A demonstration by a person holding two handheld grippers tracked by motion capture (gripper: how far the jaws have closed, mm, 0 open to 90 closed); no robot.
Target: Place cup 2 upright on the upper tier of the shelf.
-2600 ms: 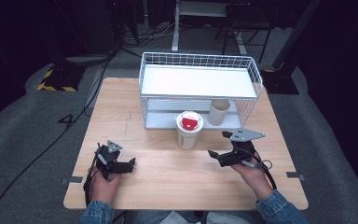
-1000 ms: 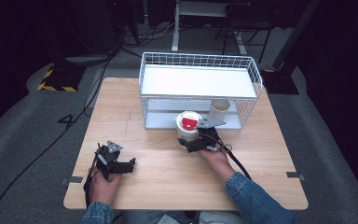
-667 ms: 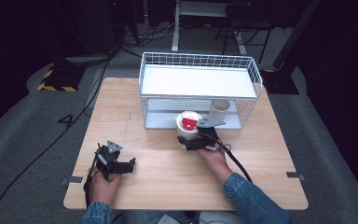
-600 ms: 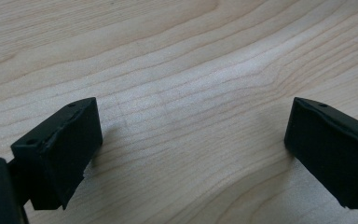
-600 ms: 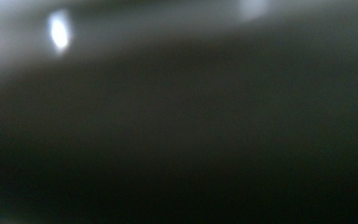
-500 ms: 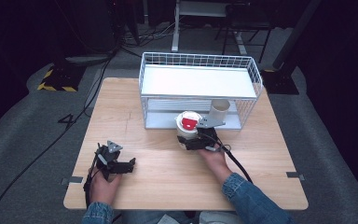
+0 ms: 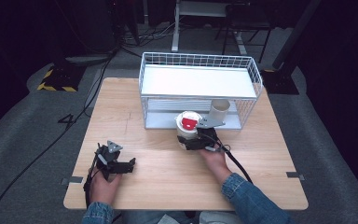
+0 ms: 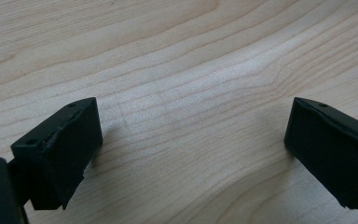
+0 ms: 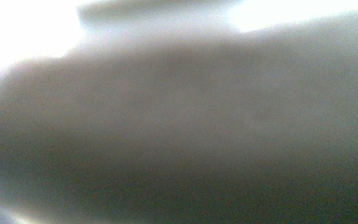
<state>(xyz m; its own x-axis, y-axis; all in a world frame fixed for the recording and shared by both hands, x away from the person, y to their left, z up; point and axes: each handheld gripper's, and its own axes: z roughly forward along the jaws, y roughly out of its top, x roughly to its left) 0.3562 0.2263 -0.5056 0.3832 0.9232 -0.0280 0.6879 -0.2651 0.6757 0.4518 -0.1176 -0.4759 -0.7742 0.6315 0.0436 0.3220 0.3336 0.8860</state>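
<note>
cup [image 7: 187, 128] — right gripper [image 7: 192, 141] clamps it

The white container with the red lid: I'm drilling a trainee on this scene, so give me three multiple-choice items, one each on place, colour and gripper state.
1. Where does the white container stand?
A. on the table in front of the wire basket
B. on top of the basket
C. on the floor

2. What colour is the table?
A. black
B. light wood
C. blue

3. How do the jaws of the left gripper stand?
A. clamped on a cup
B. wide apart over bare wood
C. holding a cable

Answers:
1 A, the high view shows it on the wood just before the wire basket, with the right gripper at it.
2 B, pale grain shows throughout.
3 B, the left gripper view shows nothing between them.
</note>
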